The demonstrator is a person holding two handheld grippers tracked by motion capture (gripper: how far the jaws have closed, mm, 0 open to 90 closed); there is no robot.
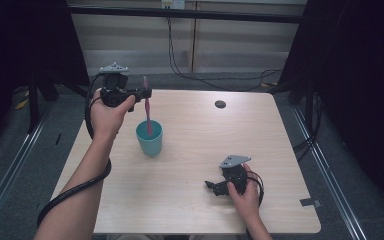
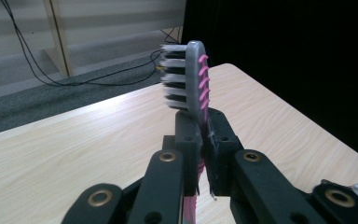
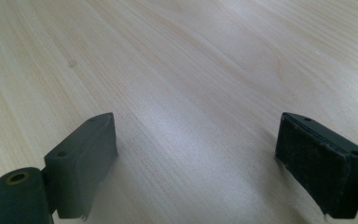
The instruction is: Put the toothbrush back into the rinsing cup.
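The teal cup (image 1: 149, 138) is hiding the toothbrush (image 1: 147, 107) handle's lower end. The left gripper (image 2: 204, 140) jaws are covering the toothbrush neck.

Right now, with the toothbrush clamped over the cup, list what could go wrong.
1. The left gripper pinches the pink toothbrush just below its bristle head, so the long handle hangs free; it may swing or twist in the grip.
2. The handle's lower end sits inside the teal cup; a sideways pull could tip that cup.
3. The right gripper rests open on the table, apart from the cup, so nothing steadies the cup.
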